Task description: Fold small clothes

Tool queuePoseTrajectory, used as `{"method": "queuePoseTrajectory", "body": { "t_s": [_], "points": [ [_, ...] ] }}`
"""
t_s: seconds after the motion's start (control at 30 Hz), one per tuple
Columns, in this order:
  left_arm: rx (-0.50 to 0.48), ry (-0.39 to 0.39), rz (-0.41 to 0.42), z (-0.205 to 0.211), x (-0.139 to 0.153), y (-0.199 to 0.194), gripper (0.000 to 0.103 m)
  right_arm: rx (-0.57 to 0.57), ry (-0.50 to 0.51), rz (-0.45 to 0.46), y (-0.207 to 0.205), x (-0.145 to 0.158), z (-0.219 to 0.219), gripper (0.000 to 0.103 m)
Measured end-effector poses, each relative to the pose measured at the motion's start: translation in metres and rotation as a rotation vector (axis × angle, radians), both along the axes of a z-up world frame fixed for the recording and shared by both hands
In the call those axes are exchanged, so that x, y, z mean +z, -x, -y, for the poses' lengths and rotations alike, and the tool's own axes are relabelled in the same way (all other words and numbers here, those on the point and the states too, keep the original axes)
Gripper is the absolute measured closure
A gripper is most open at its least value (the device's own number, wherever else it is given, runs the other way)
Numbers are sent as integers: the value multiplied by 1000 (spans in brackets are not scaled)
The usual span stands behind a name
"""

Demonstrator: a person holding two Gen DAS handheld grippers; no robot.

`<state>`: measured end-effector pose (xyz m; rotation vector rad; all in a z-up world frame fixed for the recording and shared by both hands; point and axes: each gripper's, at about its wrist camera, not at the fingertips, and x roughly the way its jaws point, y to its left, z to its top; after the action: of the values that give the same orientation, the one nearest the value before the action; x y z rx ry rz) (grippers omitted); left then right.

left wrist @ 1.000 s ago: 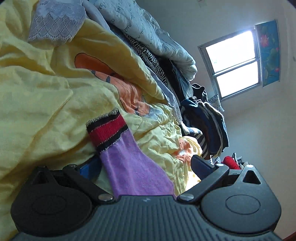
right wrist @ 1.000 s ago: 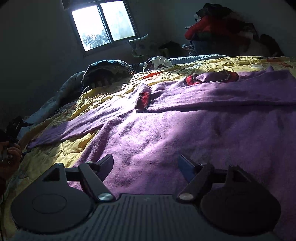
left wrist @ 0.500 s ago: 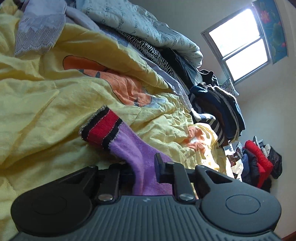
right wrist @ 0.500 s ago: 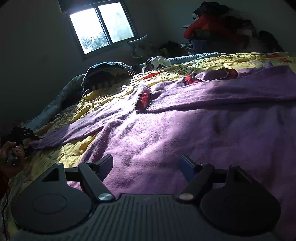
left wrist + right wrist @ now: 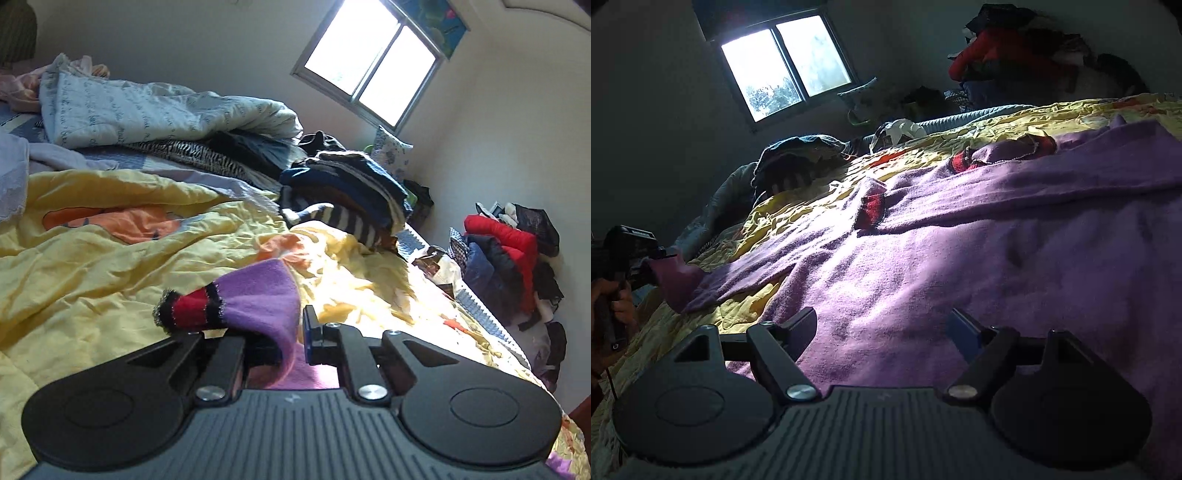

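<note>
Since a second ago the left gripper (image 5: 284, 341) has come off the yellow quilt (image 5: 92, 266) with the purple sweater's sleeve (image 5: 258, 299) in its bite; then the sleeve lay flat between wide jaws. Its jaws are closing, pads already clamped on the purple knit. The red-and-black cuff (image 5: 188, 310) droops over to the left of the fingers, and the gripper body hides how much cloth sits behind the pads.

From the right wrist view, the purple sweater (image 5: 960, 258) is spread across the middle of the quilt, its other sleeve folded over the chest with the cuff (image 5: 873, 208) lying on top. The far left edge of that view is dim: the left gripper shows there only as a dark shape, a hand (image 5: 617, 306) wrapped round its handle, the raised sleeve end beside it.

The right gripper (image 5: 882, 332) hangs released over the sweater's lower body, gripping nothing; whether its fingertips touch the knit cannot be told. The sweater's hem is cut off behind the gripper body.

Clothes piles (image 5: 351, 192) line the quilt's far edge, too dark to sort out.
</note>
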<state>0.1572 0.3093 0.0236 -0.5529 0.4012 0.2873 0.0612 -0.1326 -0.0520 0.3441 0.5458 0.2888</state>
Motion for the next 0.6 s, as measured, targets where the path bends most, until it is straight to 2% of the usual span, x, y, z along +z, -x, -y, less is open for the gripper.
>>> {"method": "queuePoseTrajectory", "body": {
  "t_s": [0.13,0.37,0.6],
  "points": [
    [-51,-77,11,41,8,-3,96,-24,-7,0,2,2,6,25],
    [-104,-315,24,107,19,-1,97,-76,24,5,11,17,29,25],
    [-183,-448,39,163,27,-2,97,-200,32,4,23,26,82,24]
  ]
}}
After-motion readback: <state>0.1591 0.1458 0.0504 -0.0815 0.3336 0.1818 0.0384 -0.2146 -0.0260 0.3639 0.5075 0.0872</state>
